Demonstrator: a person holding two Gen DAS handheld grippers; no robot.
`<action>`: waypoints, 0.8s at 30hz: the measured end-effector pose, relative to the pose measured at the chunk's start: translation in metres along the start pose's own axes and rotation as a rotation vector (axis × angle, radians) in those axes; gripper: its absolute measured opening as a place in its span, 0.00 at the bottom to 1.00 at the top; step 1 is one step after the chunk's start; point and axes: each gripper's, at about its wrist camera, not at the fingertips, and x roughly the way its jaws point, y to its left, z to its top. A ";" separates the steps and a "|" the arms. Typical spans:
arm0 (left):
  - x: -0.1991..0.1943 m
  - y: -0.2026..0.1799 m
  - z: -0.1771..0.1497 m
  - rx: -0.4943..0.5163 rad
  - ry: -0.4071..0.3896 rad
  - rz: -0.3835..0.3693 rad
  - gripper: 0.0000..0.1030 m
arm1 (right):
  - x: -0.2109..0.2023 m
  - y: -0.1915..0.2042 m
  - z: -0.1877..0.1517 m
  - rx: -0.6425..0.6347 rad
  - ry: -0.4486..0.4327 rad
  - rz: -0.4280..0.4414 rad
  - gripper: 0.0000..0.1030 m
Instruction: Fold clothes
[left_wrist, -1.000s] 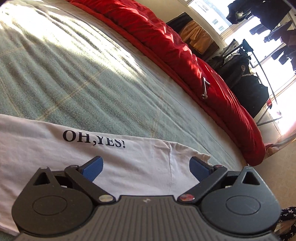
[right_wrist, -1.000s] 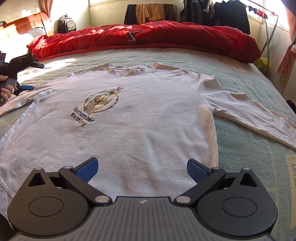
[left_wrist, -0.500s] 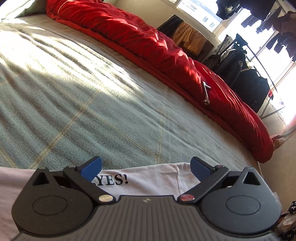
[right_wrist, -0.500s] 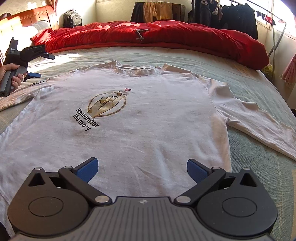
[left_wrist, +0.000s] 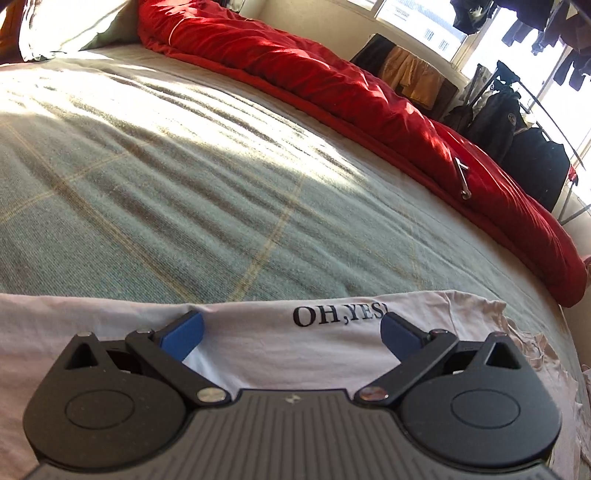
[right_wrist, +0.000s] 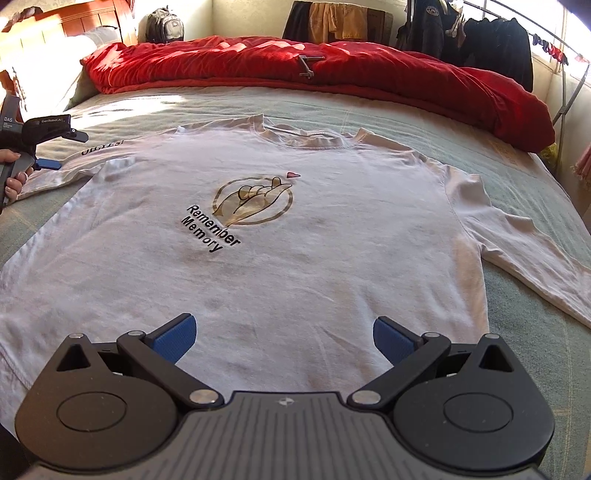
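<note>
A white long-sleeved shirt (right_wrist: 295, 229) lies face up and spread flat on the green plaid bed cover (right_wrist: 517, 295), collar toward the red duvet (right_wrist: 369, 70) bunched along the far edge of the bed. Its chest carries a gold hand emblem with the words "Remember Memory".

The right tool (right_wrist: 282, 338) sits low over the shirt's hem near the front edge, with its blue-padded fingers (right_wrist: 173, 338) spread wide and nothing between them; whether the pads touch the cloth cannot be told.

The left tool (left_wrist: 291, 332) is over the shirt's left sleeve (left_wrist: 332, 339), which stretches out sideways and bears the print "OH,YES!". Its fingers are also spread wide and hold nothing, the sleeve cloth lying in the gap between the pads. In the right wrist view this tool (right_wrist: 48, 147) appears at the far left, gripped by a person's hand (right_wrist: 13, 173), with its lower blue pad just at the sleeve's edge.

A metal clip-like piece (left_wrist: 461, 177) lies on the duvet. Dark clothes hang on a rack (right_wrist: 480, 44) by the window beyond the bed.
</note>
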 end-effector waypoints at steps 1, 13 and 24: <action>-0.005 0.003 0.000 -0.008 0.000 0.001 0.99 | 0.000 0.000 0.000 0.006 0.003 -0.001 1.00; -0.061 0.045 -0.006 -0.103 0.002 0.011 0.98 | 0.003 0.004 -0.003 0.007 0.011 0.009 1.00; -0.033 0.083 0.017 -0.086 -0.077 0.157 0.99 | 0.003 0.026 0.002 -0.054 0.027 0.000 1.00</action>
